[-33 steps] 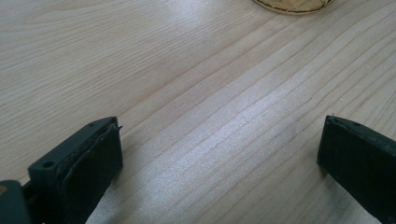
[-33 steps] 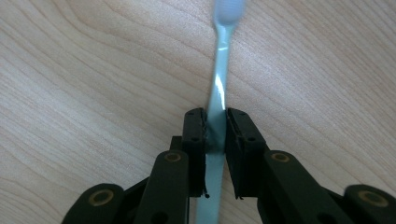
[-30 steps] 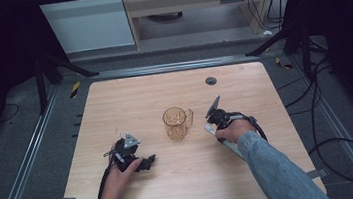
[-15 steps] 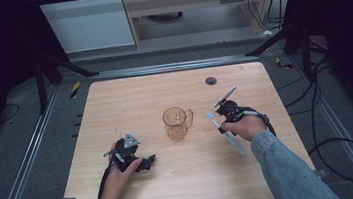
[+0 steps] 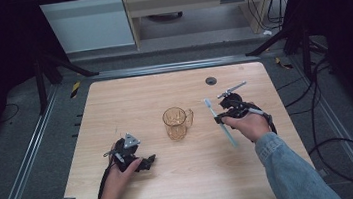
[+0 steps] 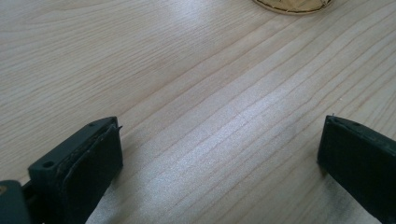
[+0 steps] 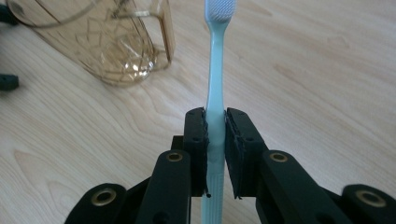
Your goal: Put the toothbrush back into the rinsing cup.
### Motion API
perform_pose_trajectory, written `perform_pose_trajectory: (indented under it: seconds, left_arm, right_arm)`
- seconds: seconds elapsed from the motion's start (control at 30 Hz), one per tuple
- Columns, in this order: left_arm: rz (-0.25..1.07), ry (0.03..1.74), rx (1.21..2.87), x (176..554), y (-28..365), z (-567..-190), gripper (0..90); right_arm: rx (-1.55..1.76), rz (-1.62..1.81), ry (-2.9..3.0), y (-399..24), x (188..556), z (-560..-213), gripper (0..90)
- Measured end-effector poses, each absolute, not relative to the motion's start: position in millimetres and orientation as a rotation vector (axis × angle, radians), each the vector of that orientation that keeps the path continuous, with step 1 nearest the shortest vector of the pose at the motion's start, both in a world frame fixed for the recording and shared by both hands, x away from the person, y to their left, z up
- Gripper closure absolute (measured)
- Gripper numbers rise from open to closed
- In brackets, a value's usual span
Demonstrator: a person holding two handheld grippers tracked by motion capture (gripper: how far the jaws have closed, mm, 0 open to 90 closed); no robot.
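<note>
— Toothbrush, pale blue-green plastic (image 7: 215,88): slim straight handle, small head of white bristles (image 7: 220,9) at the far end. Your right gripper (image 7: 215,149) has its black jaws clamped on the handle at about mid-length; the handle's butt runs down past the pads.

— Where does it sit over the table?

— In the high view the toothbrush (image 5: 220,122) is lifted off the light wood table (image 5: 129,100), right of the amber see-through plastic mug (image 5: 176,123), near it but apart. Head points away from you, toward the far edge.

— Mug details?

— Ribbed, faceted wall, a squared handle on its right side, standing upright and open at the top. Glossy; the tabletop is matt, with fine straight grain.

— Your left gripper?

— Left gripper (image 6: 219,154) low over bare wood, jaws wide apart, nothing between the pads. In the high view it rests at the table's near left, well apart from the mug.
</note>
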State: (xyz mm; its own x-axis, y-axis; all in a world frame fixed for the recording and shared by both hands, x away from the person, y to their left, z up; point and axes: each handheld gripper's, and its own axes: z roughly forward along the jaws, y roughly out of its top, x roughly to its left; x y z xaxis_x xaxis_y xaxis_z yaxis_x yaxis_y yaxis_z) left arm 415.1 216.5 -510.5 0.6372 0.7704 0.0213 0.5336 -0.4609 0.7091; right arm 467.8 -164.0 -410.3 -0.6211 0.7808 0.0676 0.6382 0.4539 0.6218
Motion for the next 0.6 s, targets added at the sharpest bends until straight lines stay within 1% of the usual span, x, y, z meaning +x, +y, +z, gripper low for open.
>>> perform_pose_trajectory:
  seconds: [0.17,0.6]
  left_arm:
    - [0.448,1.012,2.174,415,216,-511,0.0]
    - [0.449,1.012,2.176,415,216,-510,0.0]
  right_arm:
    - [1.230,1.032,2.424,-159,468,-404,79.2]
    - [1.224,1.190,2.311,-156,467,-390,79.1]
